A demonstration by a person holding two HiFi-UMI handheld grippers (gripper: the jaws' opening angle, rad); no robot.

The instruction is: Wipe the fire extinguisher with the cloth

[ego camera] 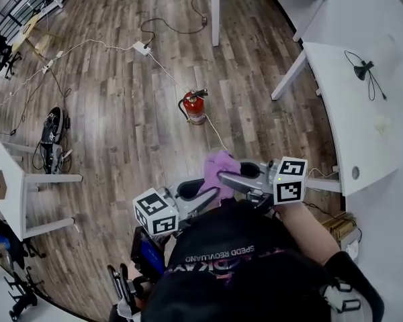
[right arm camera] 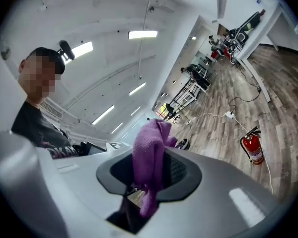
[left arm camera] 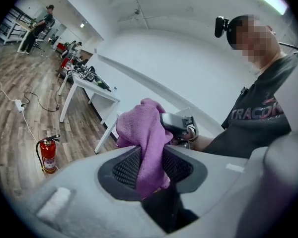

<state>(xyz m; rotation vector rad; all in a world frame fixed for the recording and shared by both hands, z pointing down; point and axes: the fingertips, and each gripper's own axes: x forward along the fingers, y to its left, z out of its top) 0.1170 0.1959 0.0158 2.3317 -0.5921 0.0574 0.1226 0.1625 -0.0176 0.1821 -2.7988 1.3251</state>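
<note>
Jaws of the left gripper (left arm camera: 151, 166) and of the right gripper (right arm camera: 149, 171) both appear pinched on the same purple cloth (ego camera: 219, 164), which is bunched between their tips at chest height. It looks soft, light and floppy, so I judge a fold taken deep between the pads would hold best. Well apart from them, the red fire extinguisher (ego camera: 195, 107) stands upright on the wooden floor (ego camera: 121, 113), long axis vertical, with its black handle and hose on top and a white cable (ego camera: 218, 134) just beside it. It is probably heavy, rigid and smooth-sided, and best steadied near the valve.
</note>
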